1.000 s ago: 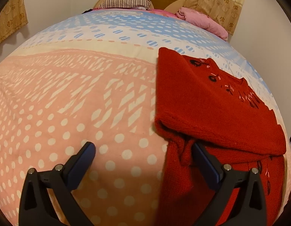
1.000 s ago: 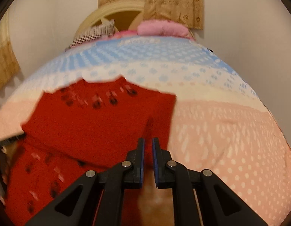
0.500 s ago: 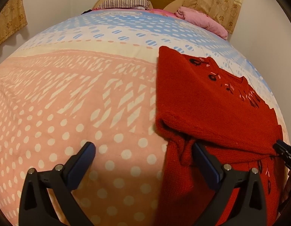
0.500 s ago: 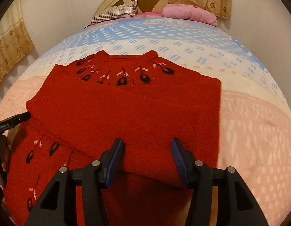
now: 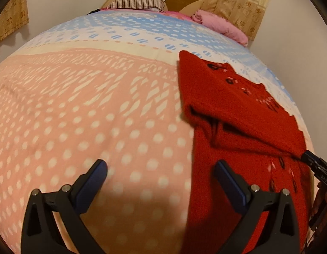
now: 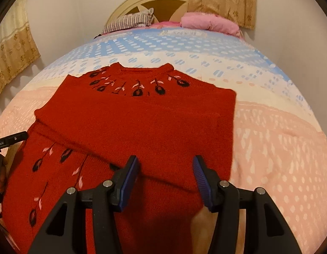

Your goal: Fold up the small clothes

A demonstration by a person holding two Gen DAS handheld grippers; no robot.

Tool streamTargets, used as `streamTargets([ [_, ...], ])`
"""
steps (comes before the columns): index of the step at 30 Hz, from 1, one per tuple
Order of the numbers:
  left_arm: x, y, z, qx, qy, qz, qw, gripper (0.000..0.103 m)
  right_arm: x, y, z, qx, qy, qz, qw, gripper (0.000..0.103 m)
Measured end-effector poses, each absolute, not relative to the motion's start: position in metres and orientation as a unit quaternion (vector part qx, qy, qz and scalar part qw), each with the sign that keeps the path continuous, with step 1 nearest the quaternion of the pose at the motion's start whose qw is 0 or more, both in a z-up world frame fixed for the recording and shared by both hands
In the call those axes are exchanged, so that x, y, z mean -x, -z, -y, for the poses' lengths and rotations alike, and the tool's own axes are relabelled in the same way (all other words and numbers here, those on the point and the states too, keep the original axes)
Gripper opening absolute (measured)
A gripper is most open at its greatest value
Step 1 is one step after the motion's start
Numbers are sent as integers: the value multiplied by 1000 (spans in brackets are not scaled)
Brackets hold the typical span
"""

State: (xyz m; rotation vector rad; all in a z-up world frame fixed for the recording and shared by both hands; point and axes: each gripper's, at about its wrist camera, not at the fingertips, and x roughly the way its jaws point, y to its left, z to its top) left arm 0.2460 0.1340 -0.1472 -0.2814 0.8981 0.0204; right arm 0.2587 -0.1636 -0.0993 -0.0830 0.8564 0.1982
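Note:
A small red knit sweater (image 6: pixel 142 122) with dark embroidered flowers lies on the bed, one sleeve folded across its chest. In the left wrist view the sweater (image 5: pixel 237 131) lies to the right. My right gripper (image 6: pixel 166 169) is open and empty, just above the sweater's lower part near the folded sleeve's edge. My left gripper (image 5: pixel 161 169) is open and empty over the bedspread, its right finger at the sweater's left edge. The right gripper's tip shows at the left wrist view's right edge (image 5: pixel 318 167).
The bed is covered by a pink, cream and blue patterned bedspread (image 5: pixel 79 105). A striped pillow (image 6: pixel 131 20) and a pink bundle (image 6: pixel 208 22) lie by the headboard. Walls and curtains stand behind and to the sides.
My right gripper has opened and let go of the sleeve, which now lies across the chest, and has drawn back. My left gripper has pulled back slightly and stays open.

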Motion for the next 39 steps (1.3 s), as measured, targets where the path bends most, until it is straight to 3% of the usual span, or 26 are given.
streamTargets([
  [3, -230, 147, -135, 135, -3, -431, 892, 103, -244, 97, 163, 42, -94, -416, 904, 61],
  [31, -132, 137, -112, 99, 42, -421, 900, 102, -131, 109, 181, 3, -88, -444, 891, 62],
  [39, -109, 142, -96, 96, 82, -441, 889, 89, -87, 111, 186, -17, -102, -451, 887, 62],
])
